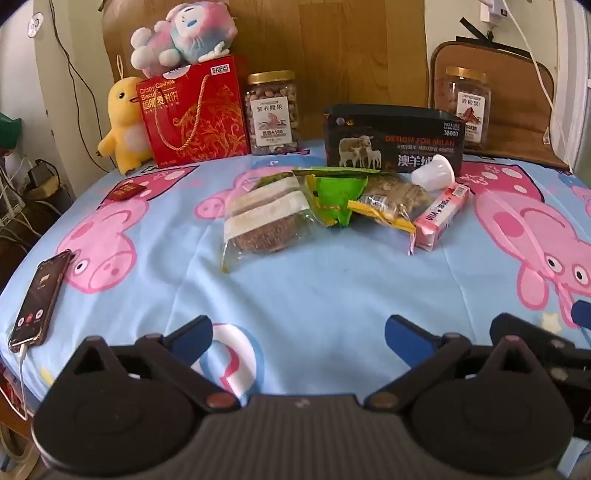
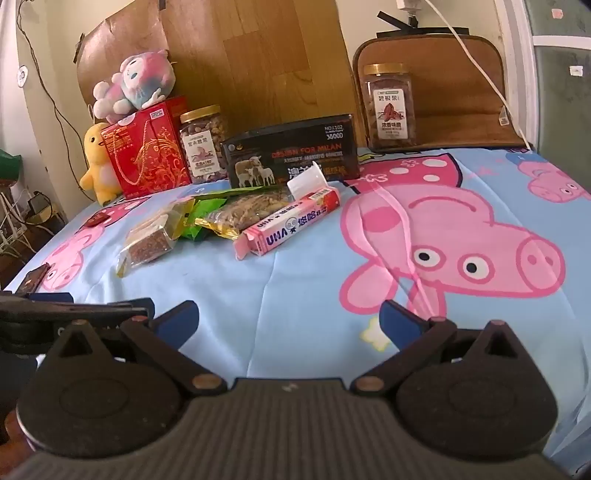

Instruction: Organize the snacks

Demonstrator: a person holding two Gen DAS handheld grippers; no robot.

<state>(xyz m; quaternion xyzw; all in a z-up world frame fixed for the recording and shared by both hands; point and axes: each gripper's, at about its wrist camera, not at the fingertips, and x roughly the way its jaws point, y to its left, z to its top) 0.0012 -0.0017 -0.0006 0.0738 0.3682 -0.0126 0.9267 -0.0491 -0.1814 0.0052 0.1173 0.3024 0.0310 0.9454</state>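
Observation:
Several snacks lie in a loose row on the blue cartoon-pig sheet: a clear pack of layered cakes (image 1: 264, 218) (image 2: 149, 240), a green packet (image 1: 338, 197) (image 2: 201, 218), a yellow-edged bag of seeds (image 1: 395, 201) (image 2: 251, 212), a pink UHA box (image 1: 441, 214) (image 2: 291, 223) and a white jelly cup (image 1: 434, 172) (image 2: 306, 181). A black open box (image 1: 393, 142) (image 2: 293, 155) stands behind them. My left gripper (image 1: 299, 336) is open and empty, well short of the snacks. My right gripper (image 2: 290, 321) is open and empty, beside the left one.
At the back stand a red gift bag (image 1: 194, 112) (image 2: 147, 155), two nut jars (image 1: 272, 112) (image 2: 389, 105), a yellow plush (image 1: 123, 123) and a pink plush (image 1: 186, 33). A phone (image 1: 40, 299) lies at the left edge; a small red packet (image 1: 125, 191) lies nearby.

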